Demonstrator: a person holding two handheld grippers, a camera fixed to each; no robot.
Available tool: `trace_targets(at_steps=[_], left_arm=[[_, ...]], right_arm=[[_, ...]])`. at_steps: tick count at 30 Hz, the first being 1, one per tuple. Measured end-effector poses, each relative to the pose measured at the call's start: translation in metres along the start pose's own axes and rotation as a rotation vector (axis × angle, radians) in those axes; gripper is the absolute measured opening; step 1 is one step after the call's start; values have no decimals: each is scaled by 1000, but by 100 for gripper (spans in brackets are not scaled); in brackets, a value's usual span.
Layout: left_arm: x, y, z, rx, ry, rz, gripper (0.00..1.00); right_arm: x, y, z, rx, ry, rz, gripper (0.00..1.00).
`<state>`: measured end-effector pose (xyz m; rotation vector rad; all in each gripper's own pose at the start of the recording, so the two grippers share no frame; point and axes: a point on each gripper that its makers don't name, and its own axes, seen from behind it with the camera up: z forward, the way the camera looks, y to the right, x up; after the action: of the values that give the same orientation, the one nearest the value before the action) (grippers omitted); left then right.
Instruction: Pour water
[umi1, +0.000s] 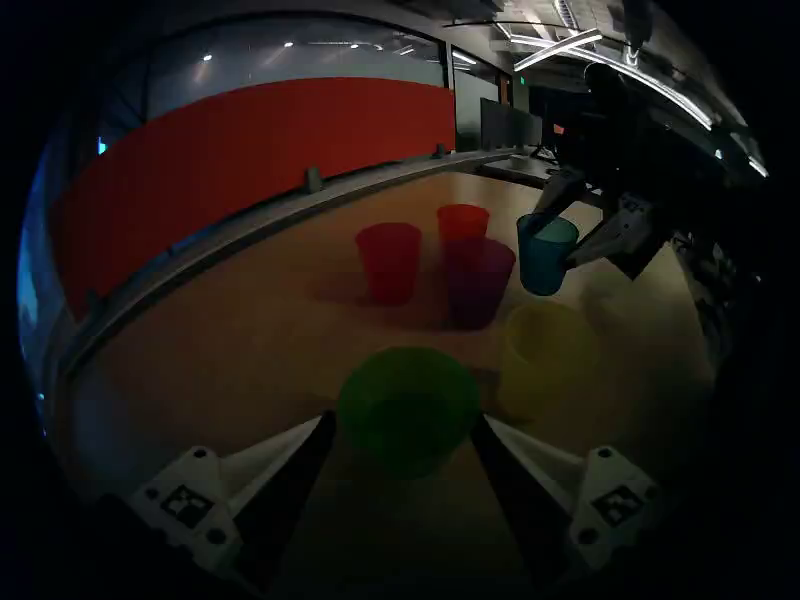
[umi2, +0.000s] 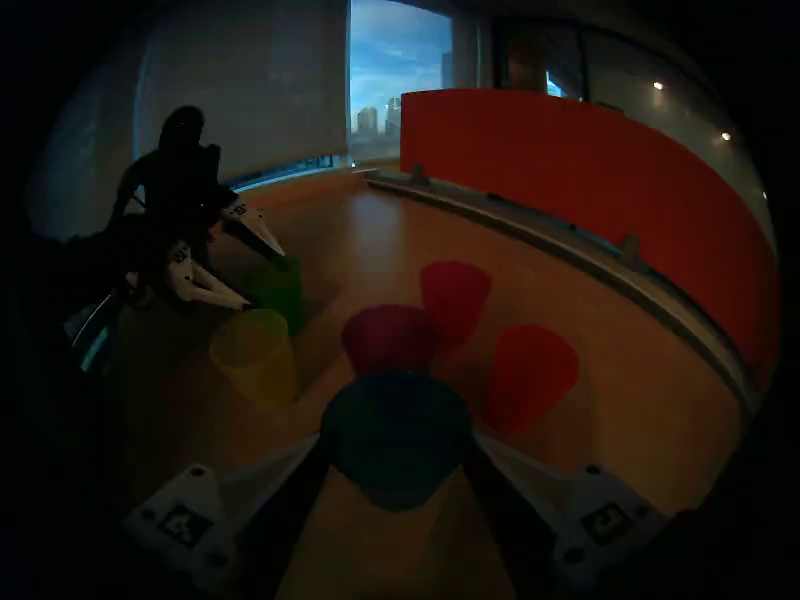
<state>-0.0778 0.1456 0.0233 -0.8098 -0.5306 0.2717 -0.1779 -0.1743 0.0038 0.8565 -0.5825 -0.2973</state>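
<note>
My left gripper (umi1: 403, 425) is shut on a green cup (umi1: 408, 410) low over the wooden table (umi1: 250, 340). In the left gripper view my right gripper (umi1: 560, 235) holds a blue cup (umi1: 546, 252) farther off at the right, above the table and slightly tilted. In the right gripper view that blue cup (umi2: 397, 435) sits between the fingers of my right gripper (umi2: 397, 445), which is shut on it. There the left gripper (umi2: 265, 282) grips the green cup (umi2: 280, 290) at the left. The light is too dim to see water in any cup.
A yellow cup (umi1: 545, 350), a purple cup (umi1: 477, 280) and two red cups (umi1: 390, 260) (umi1: 463, 222) stand grouped on the table between the grippers. A red partition (umi1: 260, 150) runs along the table's far edge. A person's dark figure (umi2: 175, 180) holds the left gripper.
</note>
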Motion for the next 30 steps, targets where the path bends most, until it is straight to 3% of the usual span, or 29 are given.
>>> trace_targets(at_steps=[12,30], left_arm=[[-13,0,-8,17,-22,10,98],[-11,3,-22,34,-8,2,98]], right_arm=[[-12,0,9,-4,-9,5,96],[-23,1,8,-10,-15,23,98]])
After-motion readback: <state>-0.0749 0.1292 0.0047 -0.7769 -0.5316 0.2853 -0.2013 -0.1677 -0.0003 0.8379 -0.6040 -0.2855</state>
